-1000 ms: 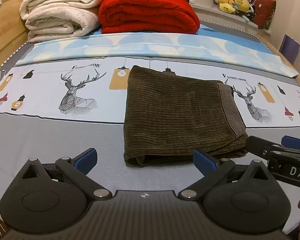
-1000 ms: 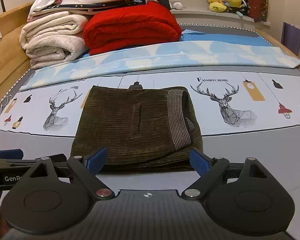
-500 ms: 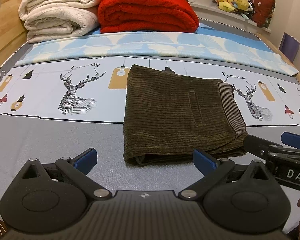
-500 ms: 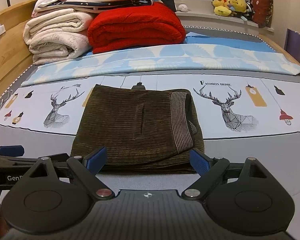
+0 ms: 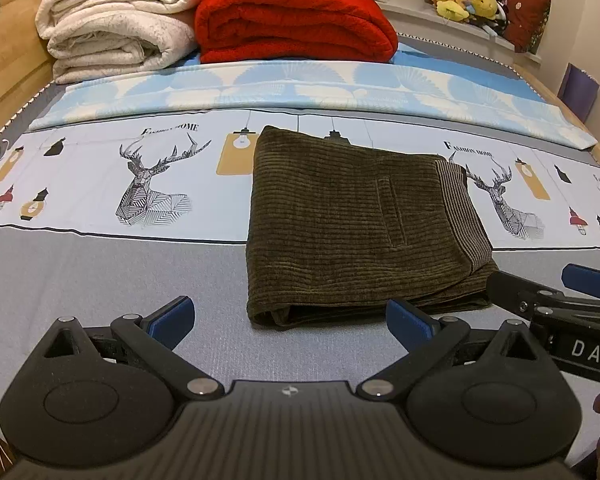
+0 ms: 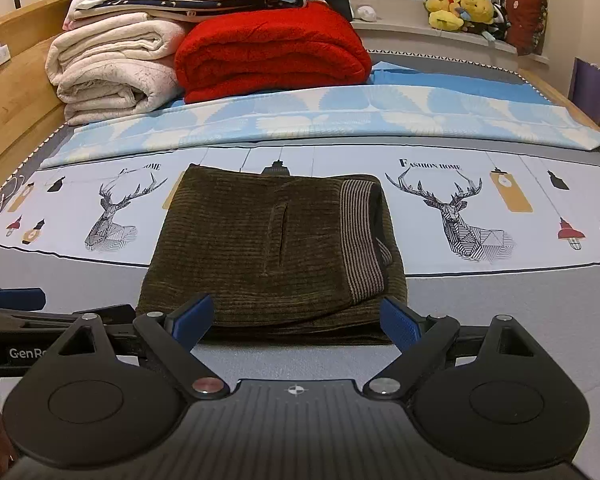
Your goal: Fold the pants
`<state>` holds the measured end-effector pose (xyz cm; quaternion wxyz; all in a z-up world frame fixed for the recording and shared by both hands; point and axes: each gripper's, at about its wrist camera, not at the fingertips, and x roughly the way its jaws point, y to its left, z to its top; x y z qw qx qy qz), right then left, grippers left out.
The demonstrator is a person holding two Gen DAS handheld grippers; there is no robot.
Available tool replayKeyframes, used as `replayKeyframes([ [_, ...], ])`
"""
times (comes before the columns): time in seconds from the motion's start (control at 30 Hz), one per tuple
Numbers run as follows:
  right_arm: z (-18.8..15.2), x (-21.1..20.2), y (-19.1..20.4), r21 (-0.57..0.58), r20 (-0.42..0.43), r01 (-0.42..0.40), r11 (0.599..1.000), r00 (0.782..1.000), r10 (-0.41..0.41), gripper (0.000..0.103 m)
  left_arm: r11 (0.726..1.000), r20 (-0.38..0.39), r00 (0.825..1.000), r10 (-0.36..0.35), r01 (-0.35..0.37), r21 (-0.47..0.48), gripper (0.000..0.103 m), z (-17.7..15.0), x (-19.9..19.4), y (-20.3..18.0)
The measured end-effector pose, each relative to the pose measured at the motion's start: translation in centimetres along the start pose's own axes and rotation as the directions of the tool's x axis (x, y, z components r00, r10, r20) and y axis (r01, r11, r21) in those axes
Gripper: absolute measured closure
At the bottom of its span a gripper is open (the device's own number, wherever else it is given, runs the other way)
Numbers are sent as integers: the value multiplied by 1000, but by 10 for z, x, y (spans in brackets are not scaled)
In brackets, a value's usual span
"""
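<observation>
Dark olive corduroy pants (image 5: 356, 224) lie folded into a compact rectangle on the bed, striped waistband at the right side, also seen in the right wrist view (image 6: 268, 248). My left gripper (image 5: 290, 318) hovers open just short of the pants' near edge, nothing between its blue pads. My right gripper (image 6: 296, 318) is open too, straddling the near edge of the pants without holding them. The right gripper's fingers (image 5: 548, 300) enter the left wrist view from the right; the left gripper's fingers (image 6: 56, 320) show at the left of the right wrist view.
The bed sheet (image 5: 100, 264) is grey with a white deer-print band. A light blue folded sheet (image 5: 300, 88) lies behind the pants. Cream blankets (image 5: 116, 28) and a red blanket (image 5: 292, 20) are stacked at the back. Plush toys (image 6: 460, 8) sit on the ledge; a wooden bed frame (image 6: 16, 92) runs along the left.
Both grippers have drawn back and risen slightly from the folded pants; the pants stay still and both grippers stay open.
</observation>
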<state>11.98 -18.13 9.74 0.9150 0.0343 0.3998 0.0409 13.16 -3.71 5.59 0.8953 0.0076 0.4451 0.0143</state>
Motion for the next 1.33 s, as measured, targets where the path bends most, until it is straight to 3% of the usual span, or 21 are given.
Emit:
replayKeyframes([
  [1.33, -1, 1, -1, 0, -2, -1, 1000, 1000, 1, 12, 1000, 12, 1000, -5, 4, 18, 1, 1, 0, -1],
])
